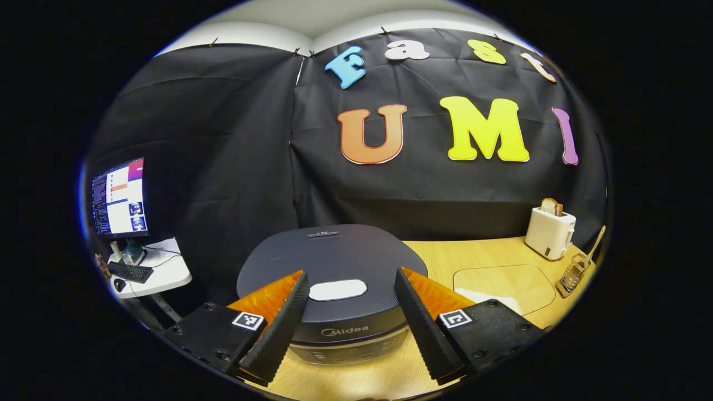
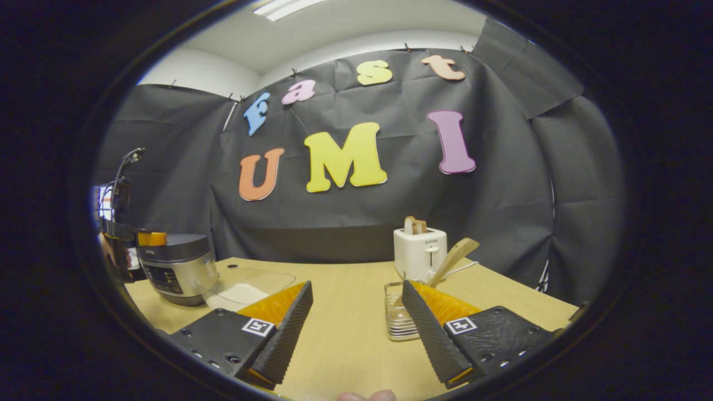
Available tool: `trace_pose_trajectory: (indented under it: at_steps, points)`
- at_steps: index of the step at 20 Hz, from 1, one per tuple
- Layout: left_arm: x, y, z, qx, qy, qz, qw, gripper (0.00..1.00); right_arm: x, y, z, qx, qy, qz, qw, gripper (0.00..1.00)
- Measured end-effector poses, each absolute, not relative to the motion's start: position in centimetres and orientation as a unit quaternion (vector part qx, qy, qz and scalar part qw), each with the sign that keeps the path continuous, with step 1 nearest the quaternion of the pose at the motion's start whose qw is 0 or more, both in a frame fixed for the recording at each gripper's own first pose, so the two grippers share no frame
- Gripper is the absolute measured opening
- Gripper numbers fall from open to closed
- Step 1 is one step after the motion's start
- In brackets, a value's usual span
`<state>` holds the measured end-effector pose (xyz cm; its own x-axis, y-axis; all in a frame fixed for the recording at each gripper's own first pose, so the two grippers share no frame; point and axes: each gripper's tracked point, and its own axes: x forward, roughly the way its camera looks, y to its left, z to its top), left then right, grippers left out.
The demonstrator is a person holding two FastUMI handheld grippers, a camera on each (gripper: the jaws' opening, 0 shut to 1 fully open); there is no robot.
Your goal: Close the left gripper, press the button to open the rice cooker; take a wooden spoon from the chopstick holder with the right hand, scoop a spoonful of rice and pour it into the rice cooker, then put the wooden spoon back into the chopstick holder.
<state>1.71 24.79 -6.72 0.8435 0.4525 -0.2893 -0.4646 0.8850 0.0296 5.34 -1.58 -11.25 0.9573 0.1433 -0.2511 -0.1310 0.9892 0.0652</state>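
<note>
The left gripper (image 1: 352, 312) hangs just above the front of the rice cooker (image 1: 334, 267), its fingers spread wide to either side of the pale oval button (image 1: 337, 289) on the lid, and nothing sits between them. The lid is down, dark and domed, with the control panel facing the camera. Beyond the cooker's right side lies a clear tray (image 1: 498, 284) with a heap of white rice (image 1: 484, 296) in it, flat on the wooden table (image 1: 440, 256). Further right of the cooker stands the chopstick holder (image 1: 572, 274), and the wooden spoon (image 1: 595, 244) rises out of it, its long axis leaning up and to the right. Behind that, a white toaster (image 1: 550, 233) with a slice of bread (image 1: 551, 206) poking up. Over in the right gripper view, the right gripper (image 2: 356, 320) also stands wide, empty, held low over the table. The chopstick holder (image 2: 398, 312) is just ahead, partly behind one finger, and the wooden spoon (image 2: 452, 259) tilts up to the right, bowl end highest, handle down in the holder. The rice cooker (image 2: 175, 267) sits far left, with the other gripper above it.
</note>
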Motion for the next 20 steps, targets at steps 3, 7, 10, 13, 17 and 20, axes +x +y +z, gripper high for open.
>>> trace_pose_trajectory:
  at_steps: [3, 7, 10, 13, 17, 20]
  points:
    - [1.7, 24.8, -6.7, -0.024, 0.142, 0.240, 0.960, 0.99, 5.4, -1.3, -11.5, 0.023, 0.131, 0.070, 0.989, 0.96]
    - [1.7, 24.9, -6.4, -0.018, 0.133, 0.237, 0.962, 0.98, 5.1, -1.3, -11.4, 0.033, 0.142, 0.071, 0.987, 0.96]
    - [1.7, 25.0, -6.2, -0.013, 0.132, 0.240, 0.962, 0.97, 5.0, -2.2, -9.9, 0.032, 0.125, 0.062, 0.990, 0.96]
    - [1.6, 24.4, -5.3, -0.018, 0.127, 0.239, 0.963, 1.00, 4.6, -2.8, -8.4, 0.028, 0.107, 0.054, 0.992, 0.92]
    - [1.4, 21.9, -0.6, -0.012, 0.081, 0.213, 0.974, 1.00, 4.1, -3.5, -7.2, 0.025, 0.094, 0.047, 0.994, 0.92]
    - [0.4, 19.8, 2.8, 0.000, 0.054, 0.200, 0.978, 0.99, 3.4, -4.1, -6.1, 0.022, 0.083, 0.042, 0.995, 0.95]
